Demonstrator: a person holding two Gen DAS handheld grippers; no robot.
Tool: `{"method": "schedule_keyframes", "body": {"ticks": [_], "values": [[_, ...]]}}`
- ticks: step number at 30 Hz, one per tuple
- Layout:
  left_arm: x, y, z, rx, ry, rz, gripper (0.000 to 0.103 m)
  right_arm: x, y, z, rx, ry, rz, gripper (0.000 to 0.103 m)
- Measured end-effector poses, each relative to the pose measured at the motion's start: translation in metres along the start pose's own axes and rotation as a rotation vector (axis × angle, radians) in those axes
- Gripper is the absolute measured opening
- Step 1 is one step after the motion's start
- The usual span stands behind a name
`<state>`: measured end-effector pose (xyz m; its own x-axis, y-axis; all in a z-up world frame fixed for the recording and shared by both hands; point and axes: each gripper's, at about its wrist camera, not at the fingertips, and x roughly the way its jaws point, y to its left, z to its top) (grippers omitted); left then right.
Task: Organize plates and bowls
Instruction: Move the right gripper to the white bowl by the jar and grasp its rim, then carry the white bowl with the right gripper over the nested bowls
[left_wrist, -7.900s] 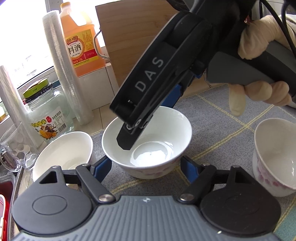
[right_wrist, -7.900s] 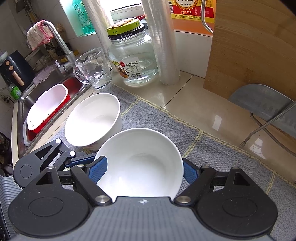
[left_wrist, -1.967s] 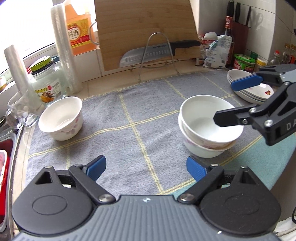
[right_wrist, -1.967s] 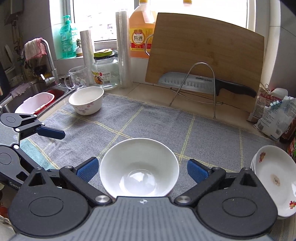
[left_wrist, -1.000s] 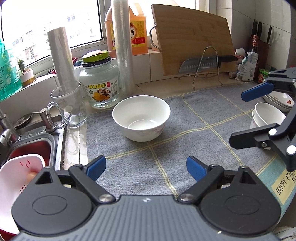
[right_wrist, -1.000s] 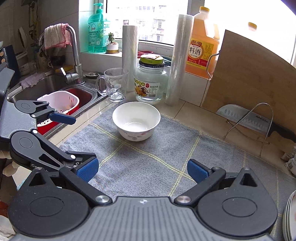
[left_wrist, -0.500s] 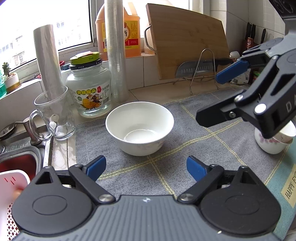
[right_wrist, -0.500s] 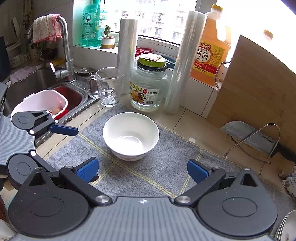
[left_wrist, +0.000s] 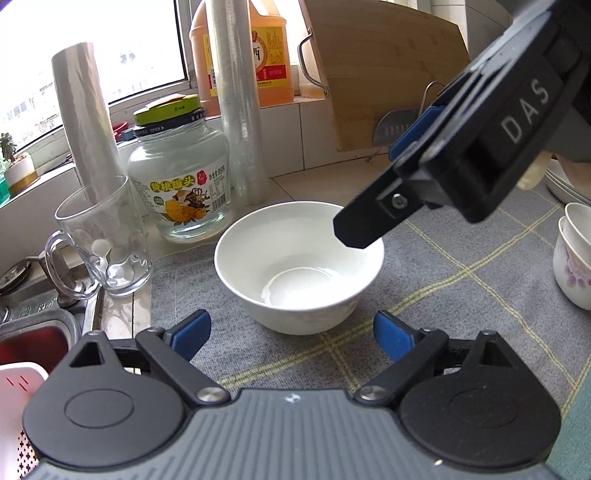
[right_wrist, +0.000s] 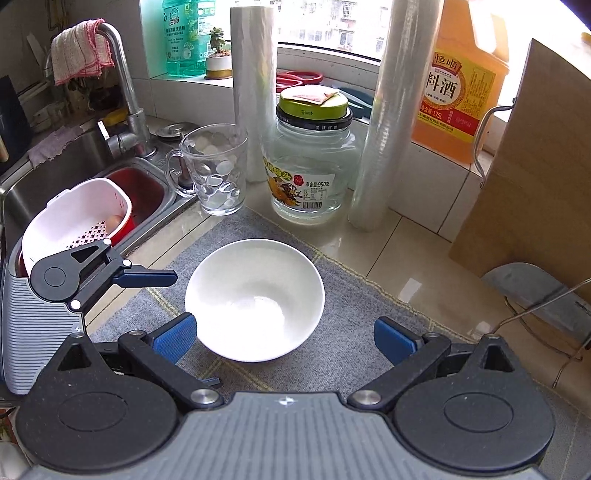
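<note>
A white bowl stands upright on the grey checked mat; it also shows in the right wrist view. My left gripper is open and empty, just short of the bowl's near side. My right gripper is open and empty, above the bowl, which sits between its fingers. In the left wrist view one right finger hangs over the bowl's right rim. Two stacked white bowls stand at the right edge, with stacked plates behind them.
A glass mug, a glass jar, two rolls of film and an orange bottle stand behind the bowl. A sink with a white strainer lies left. A cutting board and cleaver rack stand right.
Both grippers have moved closer to the lone bowl over the last second. The right gripper came in above it, one finger now over its rim. Earlier the right gripper set another bowl on the stack.
</note>
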<state>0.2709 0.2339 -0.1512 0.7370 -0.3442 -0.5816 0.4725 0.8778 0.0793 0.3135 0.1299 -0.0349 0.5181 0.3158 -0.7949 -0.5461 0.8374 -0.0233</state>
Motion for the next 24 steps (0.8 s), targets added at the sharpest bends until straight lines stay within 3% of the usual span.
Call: {"method": "schedule_keyframes", "body": {"ticks": [13, 19, 24], "values": [[0.017, -0.004, 0.002, 0.037, -0.003, 0.024, 0.095, 0.049, -0.02, 0.016, 0.013, 0.072, 0.136, 0.101], [0.02, -0.003, 0.005, 0.047, -0.017, 0.026, 0.094, 0.061, -0.024, 0.02, 0.011, 0.094, 0.161, 0.089], [0.018, -0.004, 0.005, 0.058, -0.027, 0.021, 0.091, 0.066, -0.027, 0.021, 0.011, 0.099, 0.176, 0.087]]}}
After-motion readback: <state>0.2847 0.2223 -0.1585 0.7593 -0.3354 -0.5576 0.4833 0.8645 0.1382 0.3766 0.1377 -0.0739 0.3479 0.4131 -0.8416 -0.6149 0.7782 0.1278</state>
